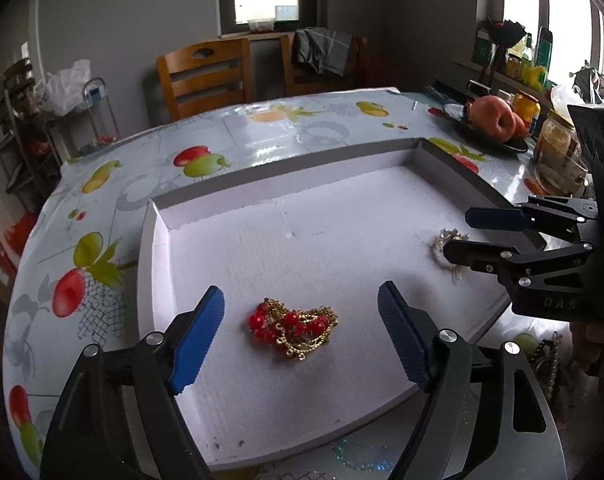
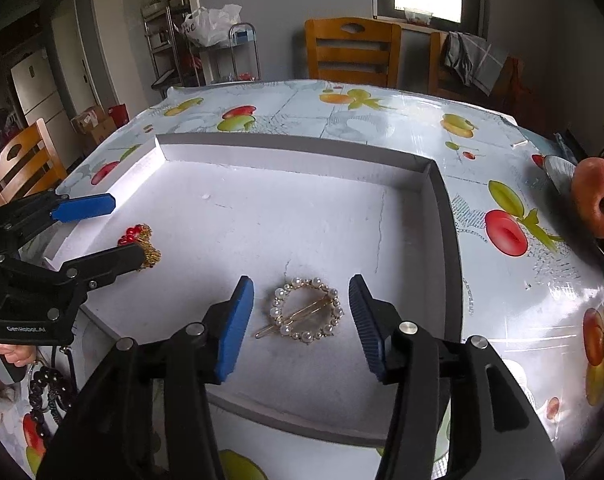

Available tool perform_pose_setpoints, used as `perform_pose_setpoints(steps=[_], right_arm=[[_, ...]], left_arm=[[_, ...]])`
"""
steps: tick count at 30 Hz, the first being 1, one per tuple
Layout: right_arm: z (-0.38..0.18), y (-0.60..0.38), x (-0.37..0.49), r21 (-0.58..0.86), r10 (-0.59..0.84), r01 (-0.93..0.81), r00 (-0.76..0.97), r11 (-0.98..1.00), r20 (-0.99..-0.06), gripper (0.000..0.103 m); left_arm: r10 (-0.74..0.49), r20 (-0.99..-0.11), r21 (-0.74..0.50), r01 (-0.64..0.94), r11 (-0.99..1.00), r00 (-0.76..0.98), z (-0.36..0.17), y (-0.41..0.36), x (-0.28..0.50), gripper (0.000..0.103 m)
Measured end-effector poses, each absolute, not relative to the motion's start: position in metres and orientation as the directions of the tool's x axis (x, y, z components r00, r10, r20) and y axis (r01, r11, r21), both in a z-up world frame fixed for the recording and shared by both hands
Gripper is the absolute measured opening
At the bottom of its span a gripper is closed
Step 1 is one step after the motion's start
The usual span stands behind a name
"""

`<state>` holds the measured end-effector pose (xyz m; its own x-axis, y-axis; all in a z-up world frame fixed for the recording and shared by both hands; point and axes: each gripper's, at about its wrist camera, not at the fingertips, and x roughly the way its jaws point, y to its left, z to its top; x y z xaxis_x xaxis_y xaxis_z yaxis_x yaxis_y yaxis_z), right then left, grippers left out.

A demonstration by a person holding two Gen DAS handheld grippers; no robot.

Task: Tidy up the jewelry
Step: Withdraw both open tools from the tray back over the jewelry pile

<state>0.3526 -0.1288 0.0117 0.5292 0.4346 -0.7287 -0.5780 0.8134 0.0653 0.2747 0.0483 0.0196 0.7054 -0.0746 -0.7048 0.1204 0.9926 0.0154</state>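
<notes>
We hold left gripper (image 1: pixel 300 336) jaws wide, empty, straddling tangle of red beads and gold chain (image 1: pixel 293 327) on grainy white foam tray (image 1: pixel 342 216). Right gripper (image 2: pixel 300 326) equally wide, empty, around pearl ring hair clip (image 2: pixel 306 311). Broad bare floor beyond, raised rim. Right view alone shows clip whole. Glossy fruit-print tablecloth (image 2: pixel 382 116) beyond.
</notes>
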Motion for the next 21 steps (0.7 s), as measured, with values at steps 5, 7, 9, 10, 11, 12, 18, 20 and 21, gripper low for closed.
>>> perform_pose_setpoints(steps=[5,7,9,10,11,12,18,20,21], right_arm=[[0.017,-0.133,0.344,0.062,0.441,-0.580,0.542,0.812,-0.715,0.058],[0.018,-0.134,0.340,0.064,0.443,-0.578,0.544,0.813,-0.712,0.059],[0.020,-0.136,0.336,0.067,0.447,-0.579,0.546,0.813,-0.708,0.062],[0.020,-0.137,0.335,0.066,0.449,-0.580,0.548,0.812,-0.706,0.063],[0.021,-0.138,0.332,0.067,0.452,-0.581,0.550,0.811,-0.703,0.065],[0.021,-0.139,0.331,0.069,0.454,-0.581,0.550,0.811,-0.701,0.066],[0.028,-0.144,0.317,0.067,0.465,-0.588,0.560,0.806,-0.686,0.068],[0.029,-0.146,0.311,0.068,0.470,-0.590,0.563,0.805,-0.679,0.069],[0.030,-0.147,0.308,0.068,0.473,-0.591,0.566,0.804,-0.676,0.070]], left_arm=[[-0.081,-0.699,0.010,0.123,0.992,0.710,0.026,0.046,0.268,0.081],[-0.082,-0.699,0.009,0.124,0.992,0.711,0.027,0.044,0.265,0.081],[-0.081,-0.696,0.010,0.123,0.992,0.713,0.029,0.043,0.261,0.081],[-0.082,-0.694,0.009,0.123,0.992,0.715,0.030,0.042,0.258,0.082],[-0.083,-0.692,0.008,0.123,0.992,0.717,0.031,0.041,0.255,0.083],[-0.083,-0.690,0.007,0.122,0.992,0.719,0.032,0.040,0.252,0.087],[-0.088,-0.680,0.013,0.131,0.991,0.728,0.037,0.034,0.232,0.091],[-0.091,-0.677,0.009,0.132,0.991,0.731,0.038,0.033,0.224,0.091],[-0.092,-0.676,0.008,0.131,0.991,0.731,0.038,0.033,0.222,0.091]])
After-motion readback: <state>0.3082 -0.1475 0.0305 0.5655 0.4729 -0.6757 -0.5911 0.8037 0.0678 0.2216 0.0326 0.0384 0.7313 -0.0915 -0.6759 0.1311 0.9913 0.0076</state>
